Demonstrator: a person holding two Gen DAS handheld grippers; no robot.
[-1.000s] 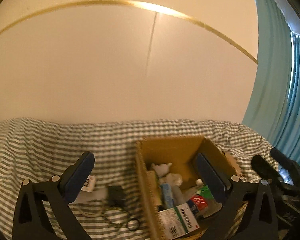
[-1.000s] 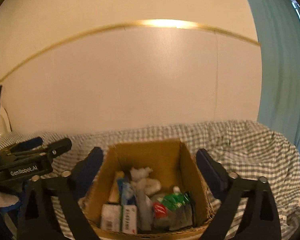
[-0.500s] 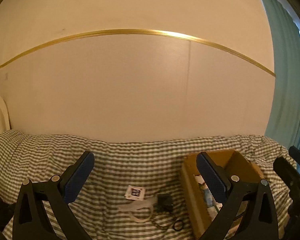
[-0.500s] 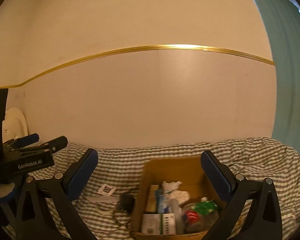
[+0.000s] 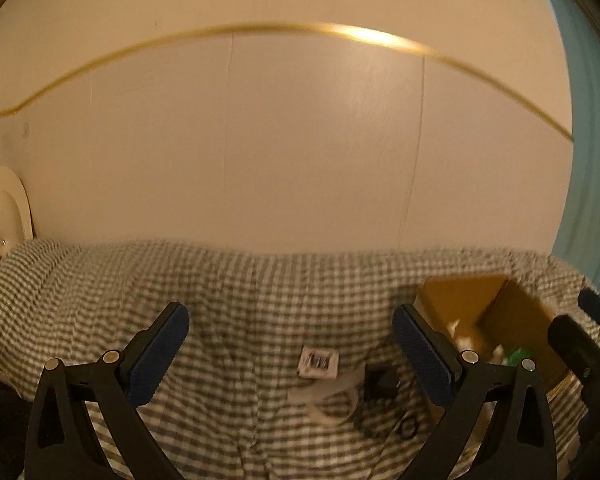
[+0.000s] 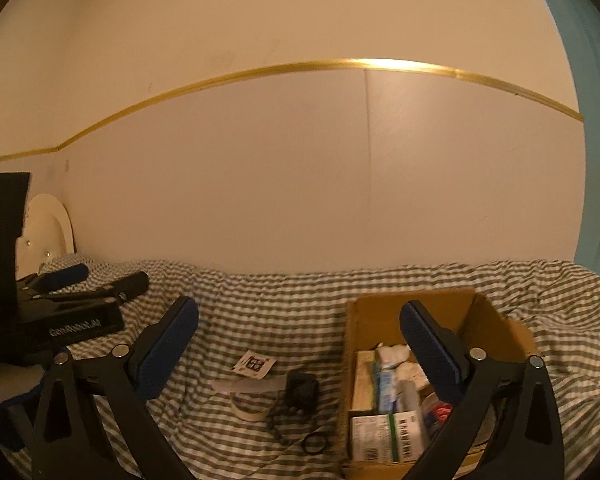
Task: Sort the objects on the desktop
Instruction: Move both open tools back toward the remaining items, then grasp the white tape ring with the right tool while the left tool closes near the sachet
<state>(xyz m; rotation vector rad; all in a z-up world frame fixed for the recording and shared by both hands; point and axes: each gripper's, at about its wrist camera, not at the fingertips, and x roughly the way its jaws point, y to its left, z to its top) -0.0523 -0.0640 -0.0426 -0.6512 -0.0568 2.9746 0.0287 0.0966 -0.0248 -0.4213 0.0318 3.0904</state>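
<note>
A brown cardboard box [image 6: 414, 306] [image 5: 460, 292] holds several packets, tubes and tissue wads at the right of the checked cloth. Left of it lie a white QR tag [image 6: 255, 363] [image 5: 318, 365], a tape roll [image 6: 246, 404] [image 5: 332, 406], a black charger [image 6: 301, 389] [image 5: 380, 380] with its cord, and a small black ring [image 6: 315, 443] [image 5: 407, 427]. My left gripper [image 5: 290, 346] hangs open above the tag and roll. My right gripper [image 6: 298, 340] is open too, above the loose items, its right finger over the box. Nothing is between either pair of fingers.
A green-and-white checked cloth [image 6: 260, 304] covers the surface up to a cream wall with a gold trim line. A teal curtain [image 5: 588, 160] hangs at the right. A white rounded object [image 6: 48, 224] stands at the far left. The left gripper's body [image 6: 52, 312] shows left in the right wrist view.
Both cameras have swung left and pulled back from the box. The loose tag, roll and charger now sit between the fingers in both views; the box has slid to the right.
</note>
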